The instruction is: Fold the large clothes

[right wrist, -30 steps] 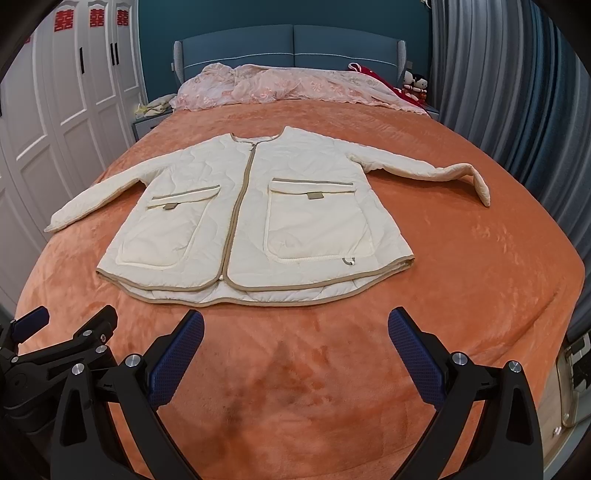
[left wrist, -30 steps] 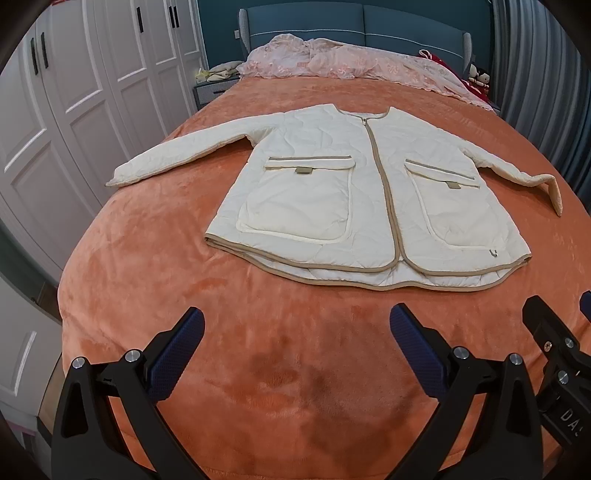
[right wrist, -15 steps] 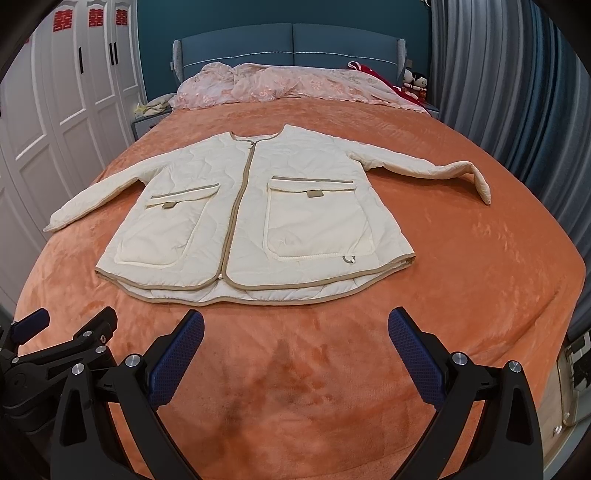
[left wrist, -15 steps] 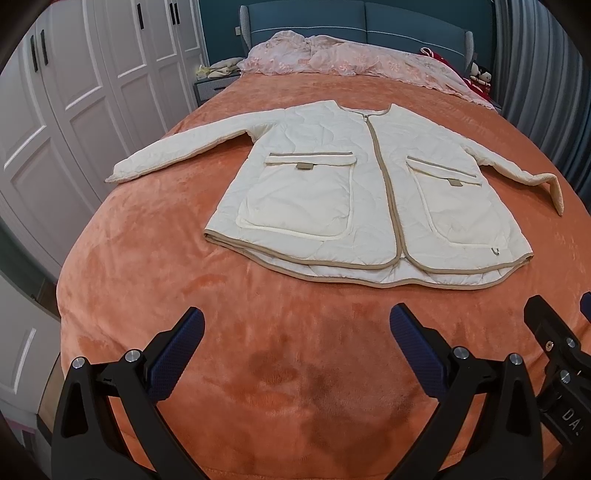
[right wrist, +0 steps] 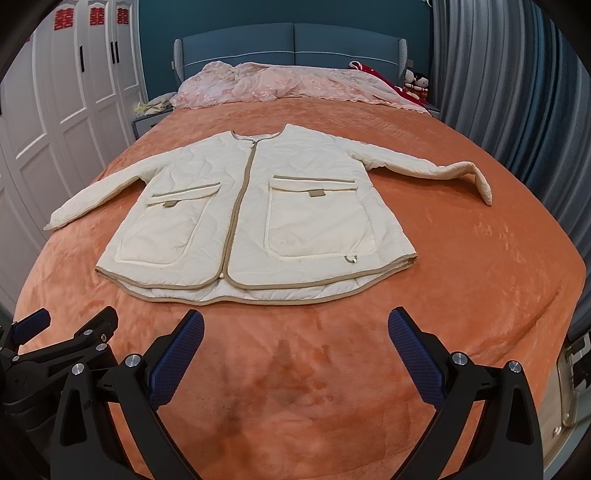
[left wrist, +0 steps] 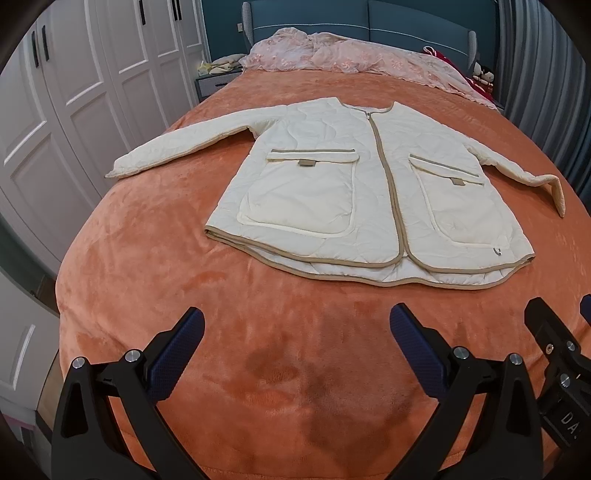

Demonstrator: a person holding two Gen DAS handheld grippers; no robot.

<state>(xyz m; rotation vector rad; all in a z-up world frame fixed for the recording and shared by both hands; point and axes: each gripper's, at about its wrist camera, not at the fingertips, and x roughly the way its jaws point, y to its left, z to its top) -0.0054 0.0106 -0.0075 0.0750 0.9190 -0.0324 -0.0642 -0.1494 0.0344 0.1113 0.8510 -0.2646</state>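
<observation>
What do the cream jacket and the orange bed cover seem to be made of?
Jacket: probably quilted padded fabric, matte; wavy stitch lines and puffy panels show, with tan trim.
Bed cover: probably plush fleece or velvet; soft sheen and brushed darker patches show.

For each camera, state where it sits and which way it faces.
Left wrist: on the left claw, at the bed's foot, facing the headboard; its open fingers frame the view, the right claw's edge at right.
Right wrist: on the right claw, same direction; open fingers, the left claw at lower left.
Shared: the cream jacket spread flat on the orange blanket, wardrobe at left.
</observation>
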